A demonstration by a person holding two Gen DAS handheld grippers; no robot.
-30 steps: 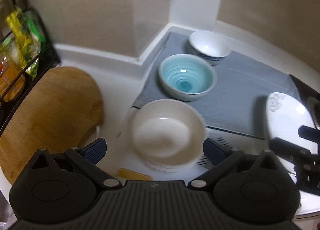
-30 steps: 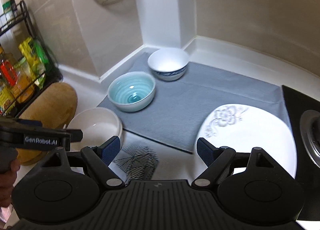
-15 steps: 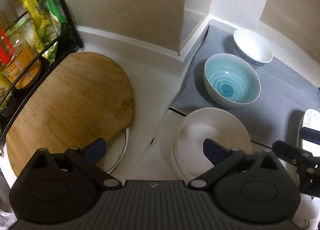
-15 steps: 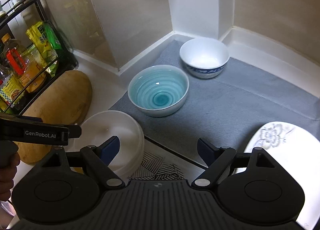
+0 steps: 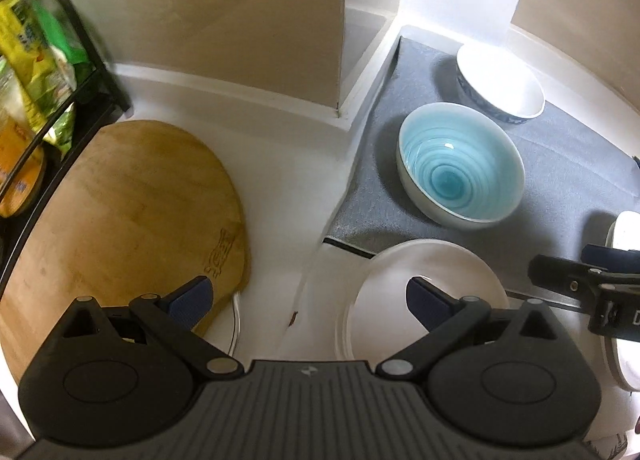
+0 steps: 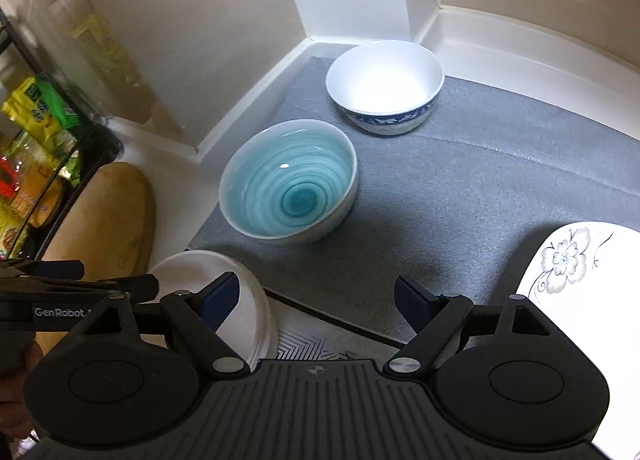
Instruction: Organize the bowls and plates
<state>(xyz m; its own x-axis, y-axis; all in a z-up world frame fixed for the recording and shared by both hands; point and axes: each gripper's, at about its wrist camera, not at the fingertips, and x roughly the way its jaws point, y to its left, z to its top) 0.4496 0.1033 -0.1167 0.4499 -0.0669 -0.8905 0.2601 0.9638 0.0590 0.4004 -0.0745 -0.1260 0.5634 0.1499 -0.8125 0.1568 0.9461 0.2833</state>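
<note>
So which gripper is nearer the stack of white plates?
Left. The left gripper hangs open right over the white plates' near rim, one finger above them. The right gripper, also open, sits beside the stack, over the grey mat.

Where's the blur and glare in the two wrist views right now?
Left wrist: rack packets motion-smeared, white plates soft, glint inside the teal bowl.
Right wrist: white bowl interior blown out, glint in the teal bowl, rack side blurred; fisheye bends the walls in both.

We see blue swirl bowl (image 6: 288,195) upright on grey mat, white bowl with blue band (image 6: 386,85) behind, white plates (image 5: 424,292) stacked, flower plate (image 6: 580,300) right.
</note>
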